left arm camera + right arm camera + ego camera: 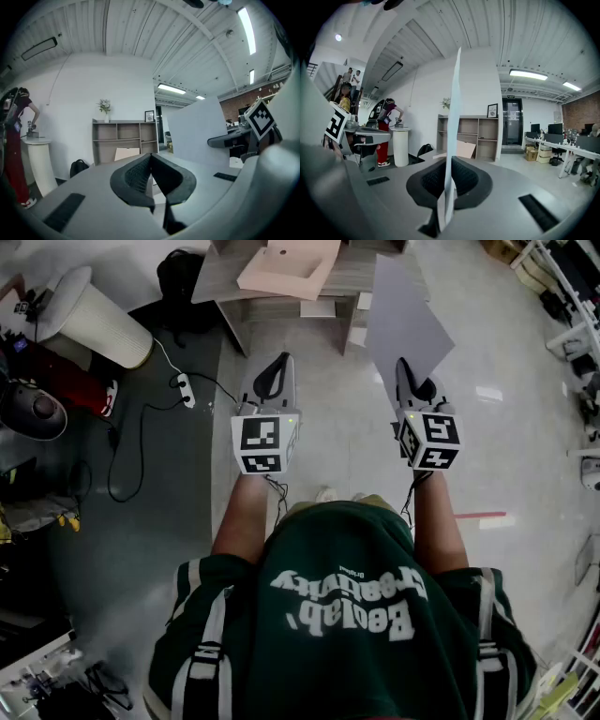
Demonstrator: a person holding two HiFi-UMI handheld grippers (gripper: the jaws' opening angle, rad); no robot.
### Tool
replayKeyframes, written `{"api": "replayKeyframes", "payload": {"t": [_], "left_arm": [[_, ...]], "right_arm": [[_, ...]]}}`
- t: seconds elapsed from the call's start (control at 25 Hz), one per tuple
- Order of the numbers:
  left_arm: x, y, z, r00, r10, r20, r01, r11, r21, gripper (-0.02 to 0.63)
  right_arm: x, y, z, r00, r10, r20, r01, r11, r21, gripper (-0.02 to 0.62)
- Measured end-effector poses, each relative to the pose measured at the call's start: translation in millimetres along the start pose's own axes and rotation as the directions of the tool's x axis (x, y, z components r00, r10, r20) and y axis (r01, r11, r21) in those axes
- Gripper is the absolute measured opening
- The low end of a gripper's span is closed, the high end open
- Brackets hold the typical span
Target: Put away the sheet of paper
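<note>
Paper sheet [403,320] gripped by right tool [402,363], left tool [282,358] seemingly closed

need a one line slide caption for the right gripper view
Right gripper with jaws shut on the sheet of paper, held upright and edge-on, wooden shelf unit behind.

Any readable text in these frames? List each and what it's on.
"Creamery" (likely): white print on green shirt, upside down in head view; second word unclear.
Left marker cube, right marker cube: patterns, no words.
Sign above door: too small.
</note>
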State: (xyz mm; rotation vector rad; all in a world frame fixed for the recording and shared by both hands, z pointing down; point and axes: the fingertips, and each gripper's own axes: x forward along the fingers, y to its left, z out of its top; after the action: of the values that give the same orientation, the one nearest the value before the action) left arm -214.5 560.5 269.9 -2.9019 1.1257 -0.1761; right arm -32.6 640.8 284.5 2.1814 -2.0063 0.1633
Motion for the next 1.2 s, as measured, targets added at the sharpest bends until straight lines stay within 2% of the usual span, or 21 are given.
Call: {"api": "replayKeyframes", "payload": {"t": [0.36,0.68,0.96,1.2], "left_arm": [[1,15,-7,1.000,0.028,-0.002,-0.027,0.999,0.047,0.018],[20,25,-10,1.000,0.019,-0.005,-0.019,1.000,0.012,0.018],[63,39,-15,0.999,0.028,-0.030,-0.028,0.999,0.019,0.018],[121,59,-9,0.998,0.057,-0.036,-0.056,0.998,0.042,0.018]], "right_arm": [[7,0,-3,1.000,-0.010,-0.013,0.010,1.000,-0.030,0.034],[32,2,-2,0.999,0.037,-0.005,-0.037,0.999,-0.018,0.034],[78,-10,2,0.996,0.095,-0.003,-0.095,0.995,-0.017,0.032],[138,-37,13,0.991,0.132,0.008,-0.132,0.991,-0.009,0.032]]}}
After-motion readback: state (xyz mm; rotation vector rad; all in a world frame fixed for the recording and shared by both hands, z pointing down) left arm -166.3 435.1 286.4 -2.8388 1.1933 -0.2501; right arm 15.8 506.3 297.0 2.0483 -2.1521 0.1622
